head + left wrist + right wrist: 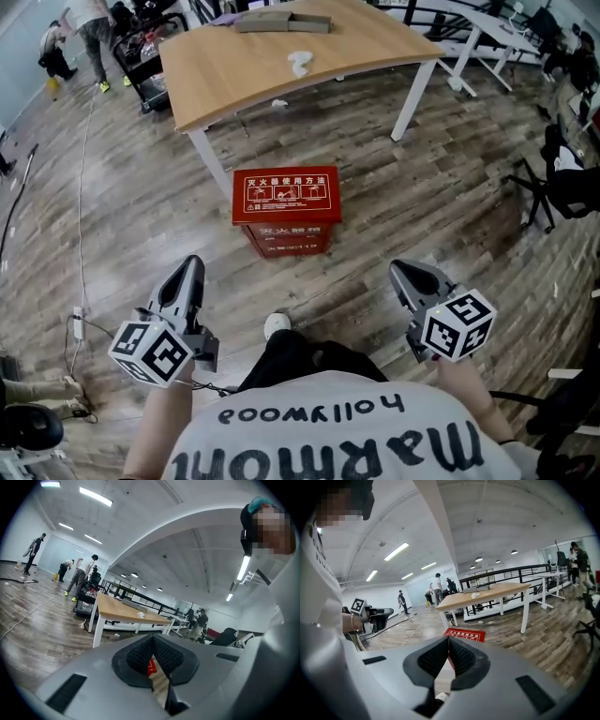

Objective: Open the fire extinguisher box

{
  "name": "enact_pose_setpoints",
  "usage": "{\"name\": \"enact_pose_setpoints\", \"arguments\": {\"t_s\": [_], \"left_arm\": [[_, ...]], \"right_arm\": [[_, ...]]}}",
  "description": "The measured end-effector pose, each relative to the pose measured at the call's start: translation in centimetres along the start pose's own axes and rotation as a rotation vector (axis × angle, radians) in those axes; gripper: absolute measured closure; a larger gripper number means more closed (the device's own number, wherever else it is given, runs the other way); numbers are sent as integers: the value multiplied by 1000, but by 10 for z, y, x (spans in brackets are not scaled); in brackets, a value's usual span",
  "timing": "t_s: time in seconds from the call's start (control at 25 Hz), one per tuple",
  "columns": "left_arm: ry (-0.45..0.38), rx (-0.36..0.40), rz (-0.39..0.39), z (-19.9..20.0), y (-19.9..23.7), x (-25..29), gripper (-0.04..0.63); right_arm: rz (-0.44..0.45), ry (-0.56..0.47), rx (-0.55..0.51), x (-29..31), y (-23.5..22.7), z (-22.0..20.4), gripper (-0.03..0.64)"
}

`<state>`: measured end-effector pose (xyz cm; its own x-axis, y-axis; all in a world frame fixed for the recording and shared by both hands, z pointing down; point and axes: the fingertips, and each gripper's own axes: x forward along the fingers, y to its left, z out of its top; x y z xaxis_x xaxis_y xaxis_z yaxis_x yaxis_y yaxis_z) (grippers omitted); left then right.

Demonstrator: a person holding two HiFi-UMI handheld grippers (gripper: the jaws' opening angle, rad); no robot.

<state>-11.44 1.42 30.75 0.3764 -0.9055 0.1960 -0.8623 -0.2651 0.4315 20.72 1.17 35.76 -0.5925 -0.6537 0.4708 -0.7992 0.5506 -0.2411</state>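
**Fire extinguisher box closed, both grippers shut and clear of it**

The red rectangular fire extinguisher box [286, 208], with white printed instructions on its lid, is found standing on the grey-brown wood-plank floor [112, 234], just in front of the light wooden table with white legs [281, 56]. Its lid is seen lying flat and closed.

The left gripper [193, 266] is held low at the left of the head view, well apart from the box. Its jaws are pressed together with nothing between them. In the left gripper view a strip of the red box [151, 666] is seen only beyond the pads.

The right gripper [399, 273] is held at the right, likewise apart from the box. Its jaws are pressed together and empty, and the box [464, 634] is seen on the floor ahead of them.

A white shoe toe [276, 324] is noted between the grippers, near the box.
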Motion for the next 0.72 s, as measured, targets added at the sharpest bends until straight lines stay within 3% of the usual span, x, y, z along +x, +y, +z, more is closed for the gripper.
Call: {"name": "enact_pose_setpoints", "arguments": {"t_s": [0.08,0.16,0.28,0.52,0.72], "left_arm": [[-46,14,-15,11,15,6,591],[-80,82,-25,22,29,12,591],[-26,163,-48,25,51,30,591],[15,170,-48,40,111,68,591],[31,156,-138,43,140,97,591]], "right_arm": [[5,13,-7,18,6,5,607],[0,36,-16,37,9,5,607],[-31,59,1,66,6,6,607],[-83,83,6,128,6,26,607],[-151,114,-121,159,11,42,607]]}}
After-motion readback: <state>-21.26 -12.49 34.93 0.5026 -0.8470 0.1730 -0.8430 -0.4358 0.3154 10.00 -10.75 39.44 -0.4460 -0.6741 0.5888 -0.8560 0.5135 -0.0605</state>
